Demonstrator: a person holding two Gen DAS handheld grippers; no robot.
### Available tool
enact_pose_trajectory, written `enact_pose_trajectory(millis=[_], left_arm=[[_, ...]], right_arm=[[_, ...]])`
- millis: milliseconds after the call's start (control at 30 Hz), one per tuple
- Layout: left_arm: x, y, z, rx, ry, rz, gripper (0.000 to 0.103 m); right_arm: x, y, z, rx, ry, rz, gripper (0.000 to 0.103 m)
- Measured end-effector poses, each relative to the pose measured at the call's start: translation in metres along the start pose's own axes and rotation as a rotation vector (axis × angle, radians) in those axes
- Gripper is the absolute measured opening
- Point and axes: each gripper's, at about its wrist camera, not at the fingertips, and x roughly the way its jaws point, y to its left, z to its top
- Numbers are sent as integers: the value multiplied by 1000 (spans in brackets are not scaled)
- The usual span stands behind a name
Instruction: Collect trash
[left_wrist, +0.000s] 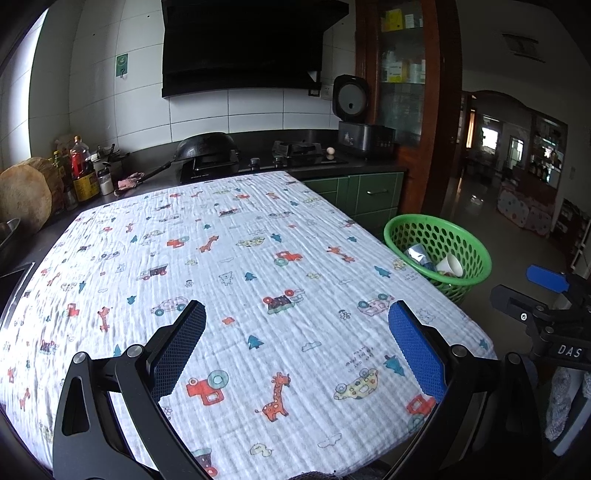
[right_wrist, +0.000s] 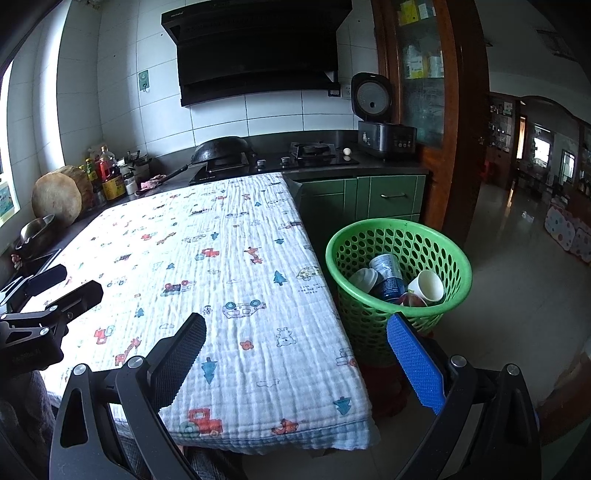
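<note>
A green perforated basket (right_wrist: 399, 236) stands on the floor at the table's right side; it also shows in the left wrist view (left_wrist: 437, 225). Inside lie a white paper cup (right_wrist: 426, 286), a blue and white can (right_wrist: 388, 275) and a white bowl-like cup (right_wrist: 364, 278). My left gripper (left_wrist: 297, 314) is open and empty above the cartoon-print tablecloth (left_wrist: 240, 258). My right gripper (right_wrist: 295, 325) is open and empty over the table's right edge, just in front of the basket. The right gripper also shows at the right edge of the left wrist view (left_wrist: 546, 291).
A dark counter behind the table carries a black wok (right_wrist: 221, 149), a gas stove (right_wrist: 314, 151), an egg (right_wrist: 347, 151), a rice cooker (right_wrist: 380, 122), bottles (right_wrist: 107, 173) and a round wooden board (right_wrist: 57, 197). Green cabinets (right_wrist: 388, 195) stand behind the basket. Tiled floor extends right.
</note>
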Motion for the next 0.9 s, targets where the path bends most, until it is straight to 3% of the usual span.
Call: enact_pose_trajectory(millis=[900], left_arm=[[3,27,1,-39,8,45,98]], right_arm=[[15,21,8,-38,11,36,96]])
